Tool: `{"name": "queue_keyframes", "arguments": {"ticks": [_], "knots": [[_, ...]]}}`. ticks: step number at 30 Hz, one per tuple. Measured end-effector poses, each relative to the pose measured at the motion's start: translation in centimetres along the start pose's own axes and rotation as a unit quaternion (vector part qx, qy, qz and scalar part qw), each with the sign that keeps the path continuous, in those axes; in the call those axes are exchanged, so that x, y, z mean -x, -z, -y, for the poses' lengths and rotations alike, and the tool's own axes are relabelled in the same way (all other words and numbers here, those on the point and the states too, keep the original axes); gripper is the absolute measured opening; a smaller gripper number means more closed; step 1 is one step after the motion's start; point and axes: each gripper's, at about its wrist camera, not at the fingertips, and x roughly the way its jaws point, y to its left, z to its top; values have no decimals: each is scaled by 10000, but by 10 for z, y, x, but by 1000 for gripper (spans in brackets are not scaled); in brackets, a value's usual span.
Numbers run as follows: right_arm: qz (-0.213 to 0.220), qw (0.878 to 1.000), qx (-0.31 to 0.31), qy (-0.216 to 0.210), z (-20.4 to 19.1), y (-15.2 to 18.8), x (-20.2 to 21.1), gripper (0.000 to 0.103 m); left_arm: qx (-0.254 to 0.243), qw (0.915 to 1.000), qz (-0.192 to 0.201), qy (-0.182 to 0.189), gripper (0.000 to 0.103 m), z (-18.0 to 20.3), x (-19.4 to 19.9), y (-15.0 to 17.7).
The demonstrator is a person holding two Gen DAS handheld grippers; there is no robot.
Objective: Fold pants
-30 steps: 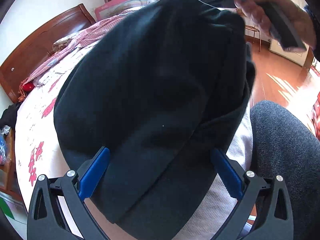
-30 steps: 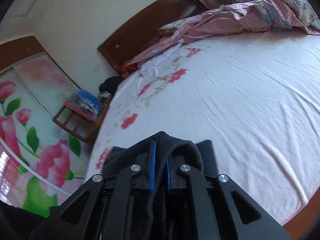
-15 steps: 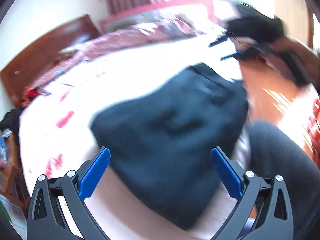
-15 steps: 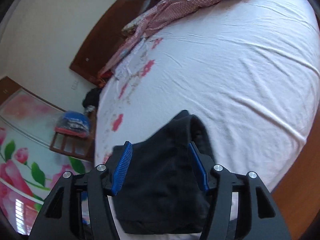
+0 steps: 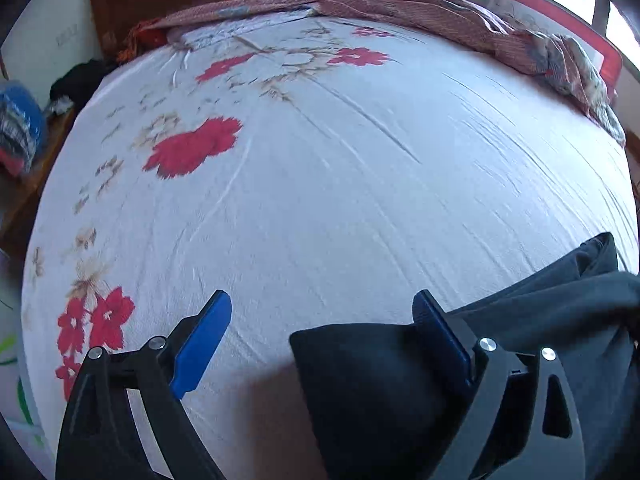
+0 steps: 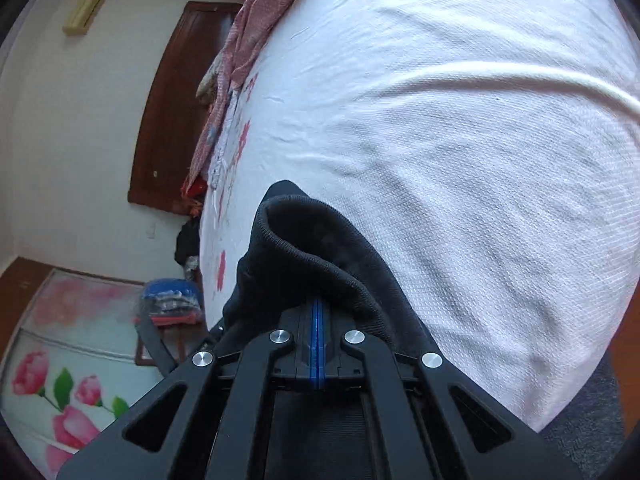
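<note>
The black pants point(image 5: 400, 384) lie bunched at the near right corner of the bed in the left wrist view. My left gripper point(image 5: 320, 336) is open and empty, its right blue finger against the pants, its left finger over bare sheet. In the right wrist view my right gripper point(image 6: 317, 312) is shut on a ribbed edge of the pants point(image 6: 304, 248), which humps up over the fingers.
The bed point(image 5: 340, 168) has a white sheet with red flowers. A pink checked quilt point(image 5: 420, 8) lies along the far side by the wooden headboard point(image 6: 168, 112). A bedside stand with a blue bundle point(image 6: 172, 300) is at the left. The person's grey-clad leg point(image 6: 592, 420) is at the bed's near edge.
The right gripper opened half a second ago and has now shut again on the pants' edge. The left gripper swung left, so the pants sit lower right in its view.
</note>
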Motion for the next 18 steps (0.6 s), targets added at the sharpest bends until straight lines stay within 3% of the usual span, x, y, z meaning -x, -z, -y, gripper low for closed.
{"name": "queue_keyframes", "arguments": {"ticks": [3,5,8,11,12,13,14,16,17,18], "knots": [[184,9967,722,328,-46,3,13,1,-180,9989,313,-308,92,7,18,-5],[310,9965,754,-201,-64,0,19,1,-231,9973,612,-336,92,8,44,-13],[-43,9924,1200,-259,-95,-7,-9,1,-477,9939,986,-108,93,14,90,-12],[-472,9874,1512,-24,-110,-14,-55,1,-802,9894,1176,287,98,30,129,12],[-734,9856,1509,201,-108,-16,-72,1,-943,9875,1168,481,99,39,136,25],[-885,9828,1449,728,-99,-18,-86,1,-1100,9860,1113,570,100,48,135,35],[-919,9799,1442,1028,-82,-17,-92,0,-1339,9837,1091,497,100,60,131,46],[-952,9899,896,547,-56,-26,-90,0,-1609,9823,944,179,100,73,112,57],[-833,9925,713,547,-59,-27,-78,0,-1617,9840,728,166,99,75,101,58],[-637,9921,919,570,-71,-24,-61,4,-1517,9863,634,149,99,72,96,58]]}}
